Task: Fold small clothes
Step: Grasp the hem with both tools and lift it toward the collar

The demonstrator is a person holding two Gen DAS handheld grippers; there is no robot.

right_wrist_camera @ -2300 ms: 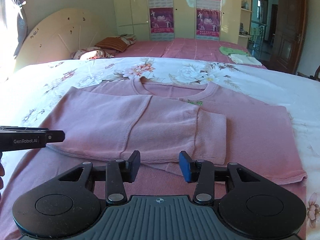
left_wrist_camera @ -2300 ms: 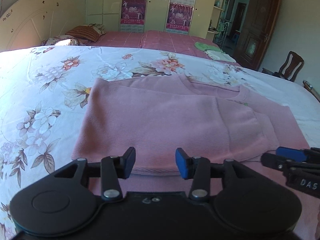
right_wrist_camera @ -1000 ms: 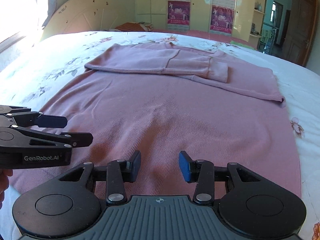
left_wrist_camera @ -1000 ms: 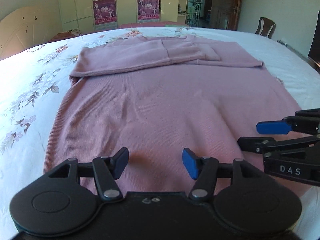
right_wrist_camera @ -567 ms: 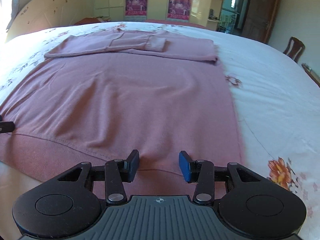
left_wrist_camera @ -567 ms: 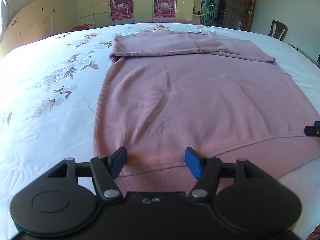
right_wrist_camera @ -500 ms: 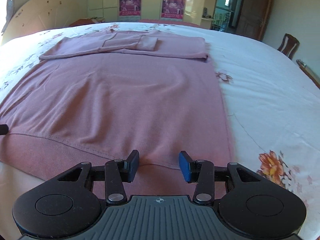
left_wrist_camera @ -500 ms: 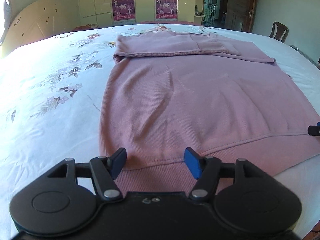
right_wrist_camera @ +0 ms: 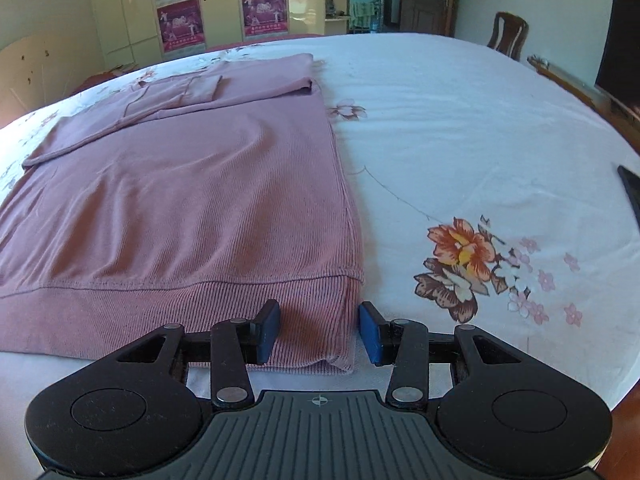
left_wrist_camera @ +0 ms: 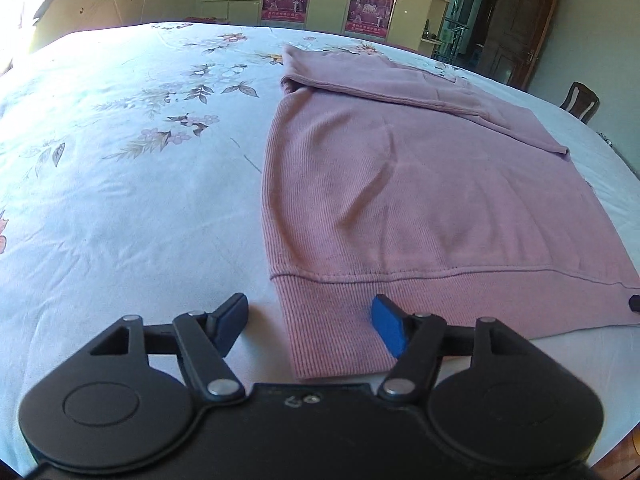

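Left wrist view: your left gripper (left_wrist_camera: 310,322) jaws apart, having just closed a little, straddling pink sweater (left_wrist_camera: 420,200) hem's left corner on floral bedsheet (left_wrist_camera: 120,200), no pinch yet. Risk: pads catch sheet too.

Right wrist view: right gripper (right_wrist_camera: 319,332) apart over hem's right corner; uneven lift skews fold. No containers visible.

A pink ribbed-knit sweater (left_wrist_camera: 420,200) lies flat on the bed (left_wrist_camera: 140,200), front up. Its ribbed hem band (right_wrist_camera: 200,312) runs along the 6 o'clock edge. Both sleeves are folded across the chest at 12 o'clock, one cuff (right_wrist_camera: 202,86) overlapping the other sleeve. Soft creases cross the body.
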